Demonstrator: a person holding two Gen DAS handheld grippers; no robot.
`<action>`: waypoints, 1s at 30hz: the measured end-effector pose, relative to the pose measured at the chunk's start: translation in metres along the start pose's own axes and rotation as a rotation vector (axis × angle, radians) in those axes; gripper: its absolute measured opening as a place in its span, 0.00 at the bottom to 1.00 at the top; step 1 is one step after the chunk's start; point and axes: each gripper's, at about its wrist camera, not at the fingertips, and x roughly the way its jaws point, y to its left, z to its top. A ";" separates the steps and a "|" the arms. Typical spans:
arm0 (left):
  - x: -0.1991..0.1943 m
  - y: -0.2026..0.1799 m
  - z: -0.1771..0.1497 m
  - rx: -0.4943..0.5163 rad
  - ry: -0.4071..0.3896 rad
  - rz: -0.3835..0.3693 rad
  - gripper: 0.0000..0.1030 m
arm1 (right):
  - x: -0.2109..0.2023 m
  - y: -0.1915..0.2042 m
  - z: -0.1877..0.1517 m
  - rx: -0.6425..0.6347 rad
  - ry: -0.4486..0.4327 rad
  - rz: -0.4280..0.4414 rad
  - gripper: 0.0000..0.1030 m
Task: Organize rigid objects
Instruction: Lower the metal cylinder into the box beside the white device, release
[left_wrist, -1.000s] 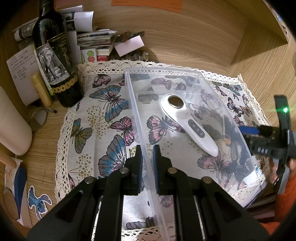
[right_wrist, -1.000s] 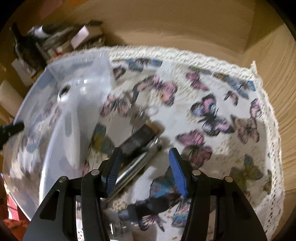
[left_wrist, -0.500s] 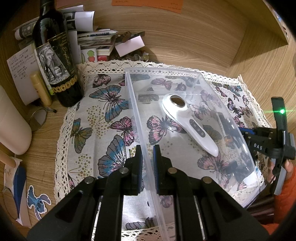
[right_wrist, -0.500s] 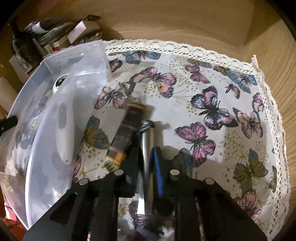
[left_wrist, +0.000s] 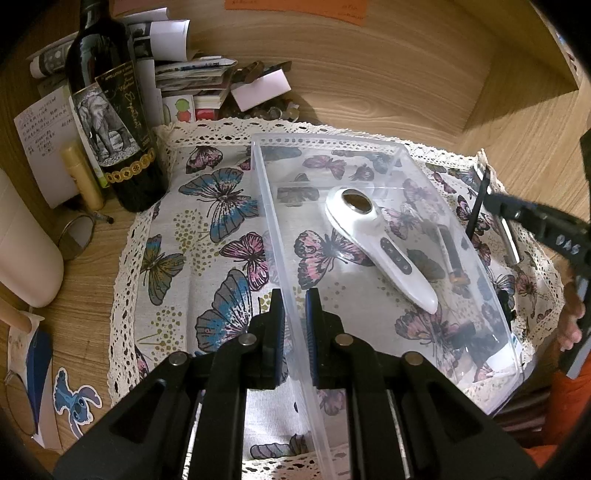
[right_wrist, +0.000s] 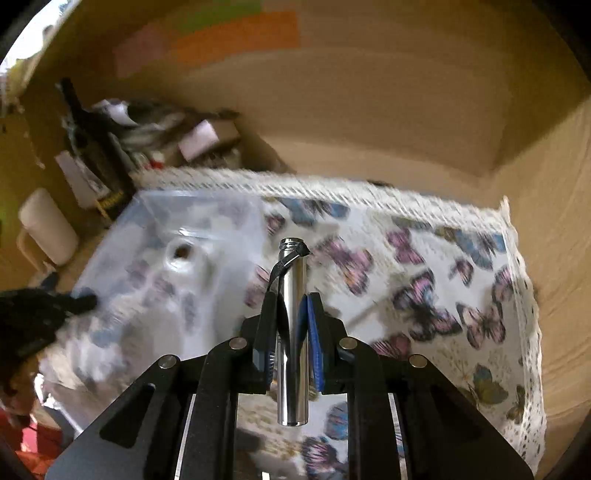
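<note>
A clear plastic bin (left_wrist: 369, 147) sits on a butterfly-print cloth (left_wrist: 207, 229). A white handheld device (left_wrist: 376, 243) lies inside it. My left gripper (left_wrist: 294, 306) is shut on the bin's left wall near its front. My right gripper (right_wrist: 291, 310) is shut on a shiny metal cylinder (right_wrist: 293, 332) with a black strap at its tip, held above the cloth (right_wrist: 424, 288) to the right of the bin (right_wrist: 177, 221). In the left wrist view the right gripper (left_wrist: 487, 192) shows at the right, past the bin. A dark slim object (left_wrist: 452, 254) lies beyond the bin's right wall.
A dark wine bottle (left_wrist: 110, 110) stands at the cloth's back left, with stacked papers and small boxes (left_wrist: 199, 81) behind it. A cream cylinder (left_wrist: 26, 243) stands at the far left. Wooden walls (left_wrist: 406, 74) close the back and right.
My right gripper closed on the metal cylinder and lifted it off the cloth, leaving the dark slim object behind. My left gripper stayed clamped on the bin wall.
</note>
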 end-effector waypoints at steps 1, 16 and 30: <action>0.000 0.000 0.000 0.000 0.001 0.001 0.11 | -0.003 0.006 0.003 -0.010 -0.013 0.017 0.14; 0.001 -0.001 0.001 -0.001 0.002 0.002 0.11 | 0.024 0.079 0.004 -0.167 0.061 0.177 0.14; 0.001 -0.001 0.001 -0.003 0.001 0.001 0.11 | 0.052 0.093 -0.002 -0.199 0.190 0.215 0.14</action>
